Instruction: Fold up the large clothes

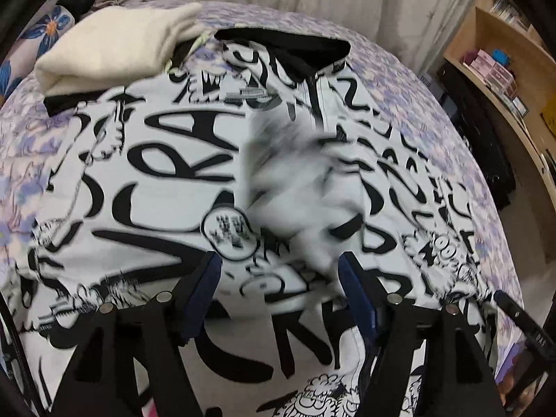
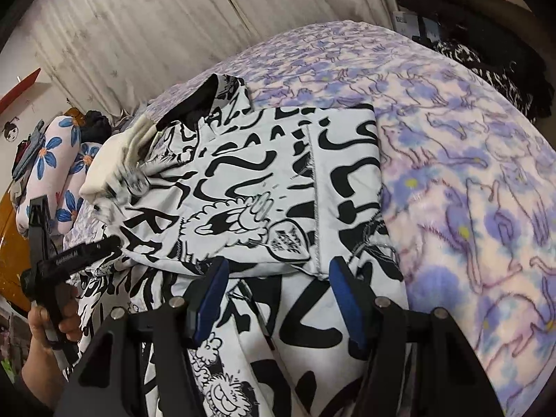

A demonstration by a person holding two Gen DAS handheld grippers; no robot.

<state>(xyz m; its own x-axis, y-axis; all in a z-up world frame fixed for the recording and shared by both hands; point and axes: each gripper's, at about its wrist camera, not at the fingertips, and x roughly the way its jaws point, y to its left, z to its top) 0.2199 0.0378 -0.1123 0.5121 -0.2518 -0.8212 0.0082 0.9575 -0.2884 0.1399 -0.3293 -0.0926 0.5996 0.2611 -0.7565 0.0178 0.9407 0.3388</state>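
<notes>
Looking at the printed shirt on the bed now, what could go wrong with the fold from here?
1. A blurred flap of the black-and-white shirt is loose in front of the open left gripper; it may land crooked.
2. The cream folded garment overlaps the shirt's top corner and could be dragged.
3. The open right gripper holds nothing, so the folded sleeve edge might slip open.

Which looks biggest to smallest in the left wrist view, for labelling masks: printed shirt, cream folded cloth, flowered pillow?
1. Printed shirt, fills most of the view.
2. Cream folded cloth, lying at the shirt's far left corner.
3. Flowered pillow, cut off by the frame's edge and farther away, so its true size is unsure.
</notes>
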